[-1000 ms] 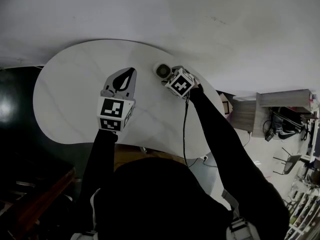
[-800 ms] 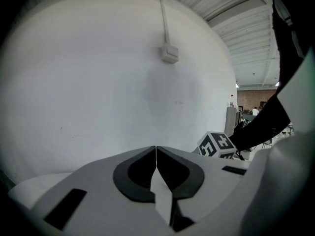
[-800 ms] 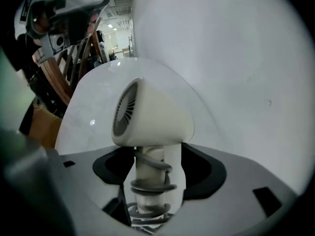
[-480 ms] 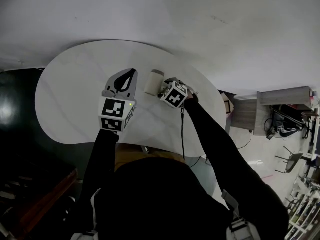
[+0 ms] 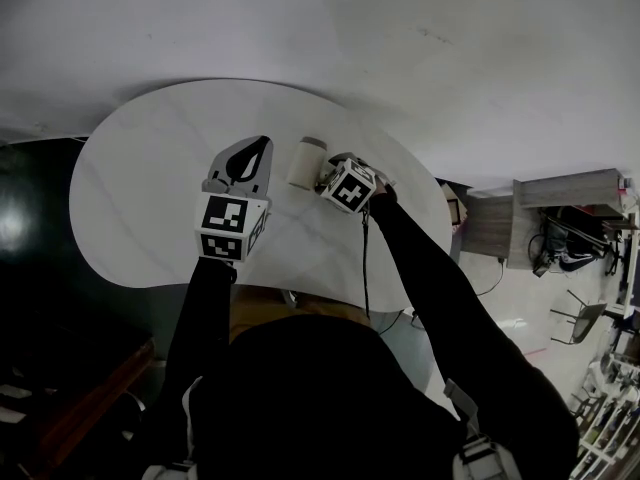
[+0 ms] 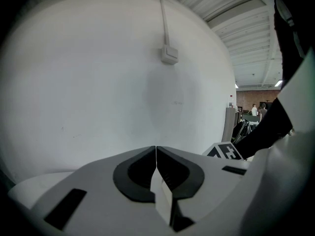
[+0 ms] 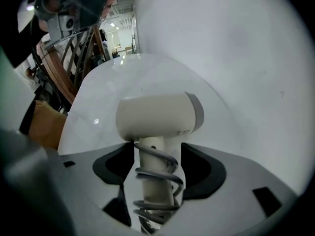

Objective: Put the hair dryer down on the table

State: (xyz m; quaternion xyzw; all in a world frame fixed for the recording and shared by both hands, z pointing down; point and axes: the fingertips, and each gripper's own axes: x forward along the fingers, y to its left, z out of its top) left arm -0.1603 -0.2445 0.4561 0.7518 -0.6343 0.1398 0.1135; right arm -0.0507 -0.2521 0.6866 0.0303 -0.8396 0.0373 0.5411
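White table [image 5: 150,198]: hair dryer [image 7: 157,114] set down; right gripper [image 7: 157,156] jaws just opened, clear of its cord-wound handle, releasing it. Left gripper [image 6: 156,150] pressed together, idle.

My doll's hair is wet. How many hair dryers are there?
1. The hair dryer sits on the table, its handle between the right gripper's jaws, which have just been opening. No others show.

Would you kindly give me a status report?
Left gripper shut, empty. Right gripper jaws just been opening, hair dryer handle between them. It lies on table. Nothing in the way.
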